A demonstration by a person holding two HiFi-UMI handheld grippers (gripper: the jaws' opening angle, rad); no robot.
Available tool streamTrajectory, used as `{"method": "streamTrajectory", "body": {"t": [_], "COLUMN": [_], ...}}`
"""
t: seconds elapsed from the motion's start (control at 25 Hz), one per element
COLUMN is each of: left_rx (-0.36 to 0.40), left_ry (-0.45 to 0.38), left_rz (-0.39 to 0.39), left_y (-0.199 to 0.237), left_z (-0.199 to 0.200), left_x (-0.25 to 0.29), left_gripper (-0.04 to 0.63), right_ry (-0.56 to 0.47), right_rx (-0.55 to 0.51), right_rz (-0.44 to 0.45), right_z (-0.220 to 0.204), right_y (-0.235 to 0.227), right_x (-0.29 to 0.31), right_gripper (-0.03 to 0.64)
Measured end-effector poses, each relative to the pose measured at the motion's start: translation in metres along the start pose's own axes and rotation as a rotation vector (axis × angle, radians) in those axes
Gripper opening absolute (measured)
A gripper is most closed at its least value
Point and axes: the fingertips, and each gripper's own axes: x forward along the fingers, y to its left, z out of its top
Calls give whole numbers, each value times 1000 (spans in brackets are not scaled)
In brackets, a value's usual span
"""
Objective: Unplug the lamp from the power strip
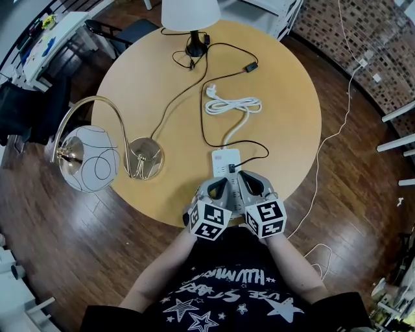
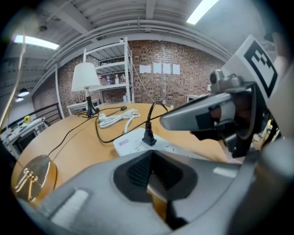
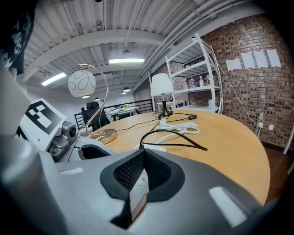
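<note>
Shut and empty, both: left hand-held gripper point(image 2: 154, 176) and right hand-held gripper point(image 3: 140, 183), pads together, at the near rim of the worktop point(image 1: 285, 123), just beside the white power strip point(image 1: 225, 159). Seated upright in it, one black plug point(image 2: 148, 137): likely light, rigid, snug in its socket. Best pinched on the plug body, not the limp cord; light strip probably worth bracing. Counted: two lamps, white-shaded table lamp point(image 1: 190, 13) and globe arc lamp point(image 1: 89, 159); one strip; one seated plug.

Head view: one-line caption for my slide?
Left gripper and right gripper side by side at the white power strip's near end, black plug seated.
</note>
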Motion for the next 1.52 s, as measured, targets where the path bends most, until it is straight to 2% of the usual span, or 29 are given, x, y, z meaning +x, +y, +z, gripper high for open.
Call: {"method": "streamTrajectory", "body": {"t": [0.24, 0.28, 0.32, 0.36, 0.64, 0.72, 0.8, 0.92, 1.04, 1.4, 1.44, 1.52], "left_rx": [-26, -32, -34, -33, -17, -21, -36, -50, -18, -29, -30, -33], "left_ry": [-13, -14, -14, -14, -16, -18, -23, -28, -21, -23, -22, -20], "left_rz": [-7, -9, -9, -10, -14, -13, -10, -4, 3, 5, 5, 3], "left_y": [0, 0, -1, -1, -3, -4, -5, -4, -4, -3, -3, -2], "left_z": [0, 0, 0, 0, 2, 2, 2, 2, 2, 1, 1, 2], "left_x": [0, 1, 2, 2, 1, 0, 0, 0, 1, 1, 2, 3], "left_gripper": [3, 3, 3, 3, 3, 3, 3, 3, 3, 3, 3, 3], "right_ry": [30, 36, 46, 56, 94, 114, 127, 115, 84, 125, 121, 99], "right_rx": [-18, -16, -11, -9, -70, -91, -101, -66, 3, -152, -128, -2], "right_rz": [32, 37, 41, 41, -11, -38, -54, -47, -32, -74, -67, -50], "right_z": [-6, -8, -10, -12, -11, -11, -11, -12, -10, -5, -6, -10], "right_y": [6, 6, 5, 5, 3, 2, 1, 0, -4, 6, 5, -4], "right_x": [9, 11, 13, 15, 35, 39, 39, 39, 38, 40, 41, 40], "right_gripper": [18, 84, 123, 126, 124, 75, 75, 72, 67, 61, 61, 60]}}
